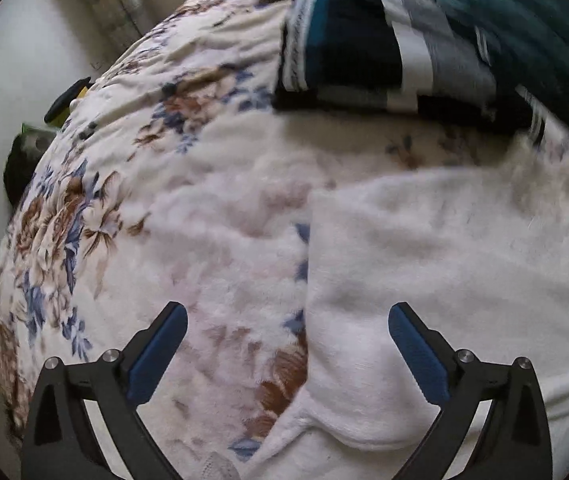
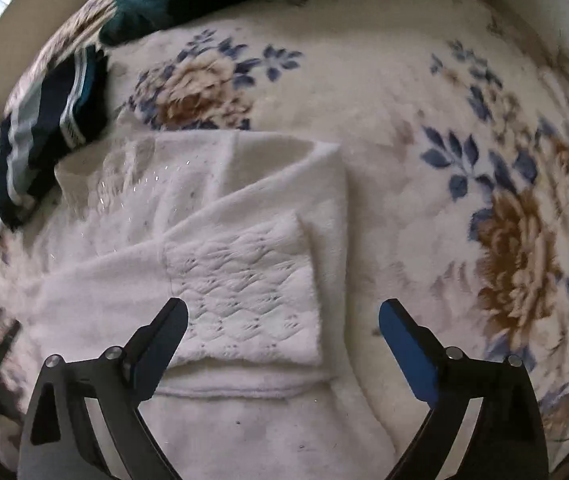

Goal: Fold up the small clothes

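Above the white sweater (image 2: 212, 216), both grippers stand wide open.
The left gripper (image 1: 287, 320) and right gripper (image 2: 283, 316) hold nothing over the floral blanket (image 2: 404, 128).

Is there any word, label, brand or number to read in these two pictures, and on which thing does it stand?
No text can be read in either view.
The striped dark garment has a white band with small marks that may be lettering: too blurred to read.
The white knitted garment, the floral blanket and the dark green cloth show patterns only, no writing.
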A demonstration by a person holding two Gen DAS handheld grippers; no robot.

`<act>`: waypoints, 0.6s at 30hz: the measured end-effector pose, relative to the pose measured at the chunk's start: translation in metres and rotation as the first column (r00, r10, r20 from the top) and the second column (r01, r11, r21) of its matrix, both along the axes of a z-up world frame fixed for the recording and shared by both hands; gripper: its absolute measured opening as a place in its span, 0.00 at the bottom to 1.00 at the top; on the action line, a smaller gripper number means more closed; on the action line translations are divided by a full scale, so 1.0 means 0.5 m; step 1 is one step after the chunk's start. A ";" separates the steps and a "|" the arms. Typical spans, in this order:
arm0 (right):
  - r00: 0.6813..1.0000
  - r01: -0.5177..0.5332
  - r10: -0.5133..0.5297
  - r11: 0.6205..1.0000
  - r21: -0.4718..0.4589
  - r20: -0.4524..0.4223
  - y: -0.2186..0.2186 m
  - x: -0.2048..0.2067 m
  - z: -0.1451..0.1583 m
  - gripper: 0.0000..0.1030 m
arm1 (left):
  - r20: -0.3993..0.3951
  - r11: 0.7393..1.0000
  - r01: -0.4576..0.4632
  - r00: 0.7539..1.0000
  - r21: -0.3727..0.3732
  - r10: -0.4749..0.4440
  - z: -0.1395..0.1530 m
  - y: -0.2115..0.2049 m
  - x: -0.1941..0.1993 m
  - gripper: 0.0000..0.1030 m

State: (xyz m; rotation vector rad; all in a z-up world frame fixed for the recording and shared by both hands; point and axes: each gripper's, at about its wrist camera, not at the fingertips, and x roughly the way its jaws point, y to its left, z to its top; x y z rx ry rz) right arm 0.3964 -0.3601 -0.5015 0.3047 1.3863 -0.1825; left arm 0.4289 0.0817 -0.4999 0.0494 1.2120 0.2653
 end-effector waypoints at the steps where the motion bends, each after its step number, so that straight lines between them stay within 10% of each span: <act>1: 1.000 -0.019 0.018 0.999 -0.027 -0.012 0.028 0.001 -0.005 0.95 | -0.019 1.000 0.007 1.000 0.005 -0.007 -0.015 -0.002 -0.002 1.00; 4: 0.997 -0.029 0.024 0.998 -0.060 -0.075 0.061 0.002 -0.042 0.94 | -0.064 1.000 0.020 0.998 0.008 -0.020 -0.052 0.008 -0.015 1.00; 7: 0.981 0.075 -0.086 0.995 -0.069 -0.174 0.053 -0.008 -0.083 0.33 | -0.051 1.000 0.011 0.999 -0.009 -0.012 -0.041 0.018 -0.028 1.00; 16: 0.871 0.489 -0.459 0.841 0.231 -0.175 -0.033 -0.080 -0.095 0.47 | -0.037 1.000 0.021 0.999 -0.023 -0.022 -0.027 0.022 -0.037 1.00; 17: 0.863 0.505 -0.474 0.831 0.234 -0.177 -0.036 -0.083 -0.108 0.45 | -0.043 0.999 0.018 0.999 -0.027 -0.019 -0.030 0.025 -0.036 1.00; 18: 0.853 0.522 -0.499 0.827 0.208 -0.155 -0.042 -0.087 -0.106 0.18 | -0.045 0.999 0.013 0.999 -0.031 -0.014 -0.028 0.028 -0.036 1.00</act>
